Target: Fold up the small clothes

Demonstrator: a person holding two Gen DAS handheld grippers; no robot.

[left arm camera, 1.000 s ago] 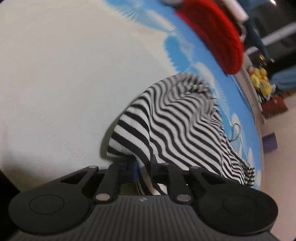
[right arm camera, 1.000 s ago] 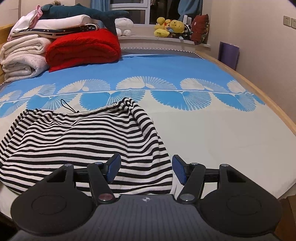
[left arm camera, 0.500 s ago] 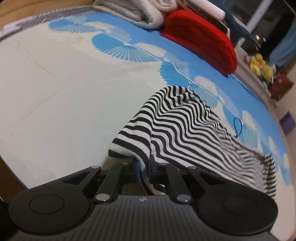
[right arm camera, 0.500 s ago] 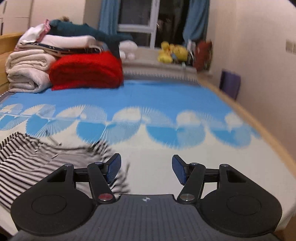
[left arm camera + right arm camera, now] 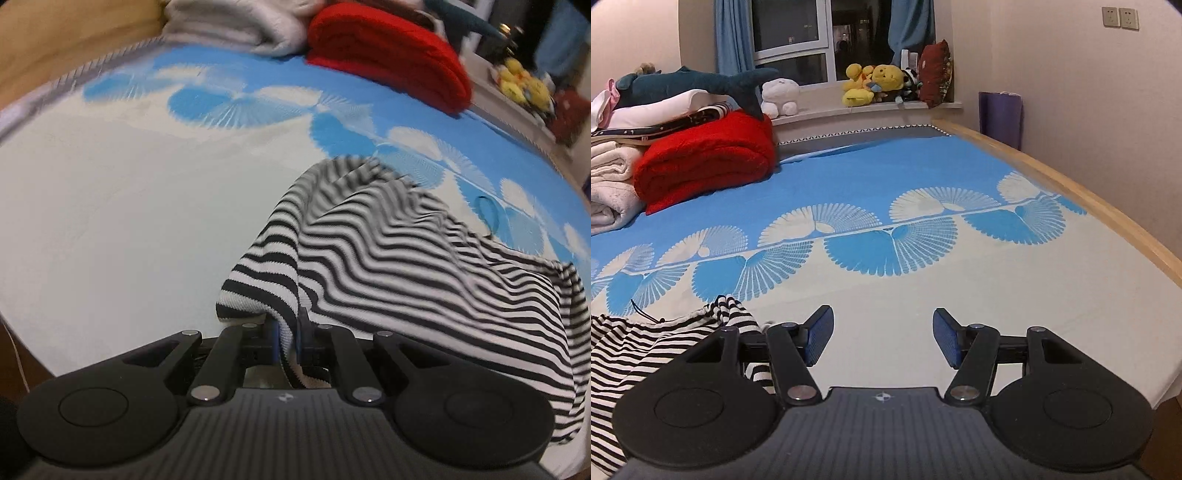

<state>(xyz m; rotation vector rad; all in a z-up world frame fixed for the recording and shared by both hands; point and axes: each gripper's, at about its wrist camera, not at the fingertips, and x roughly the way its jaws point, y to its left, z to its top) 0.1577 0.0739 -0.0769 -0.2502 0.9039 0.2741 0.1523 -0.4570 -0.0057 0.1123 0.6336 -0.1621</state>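
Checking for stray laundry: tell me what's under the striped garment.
The striped garment, pinched by the left tongs, drapes over the bedsheet. A dark cord shows at its far edge; anything beneath is covered.

I see one black-and-white striped knit garment (image 5: 424, 258), rumpled and rippled, with its near hemmed corner lifted off the bed sheet (image 5: 110, 221) and pinched in my left gripper (image 5: 287, 334). The rest trails away across the sheet's pale part. From the right wrist view it lies bunched at lower left (image 5: 646, 343).
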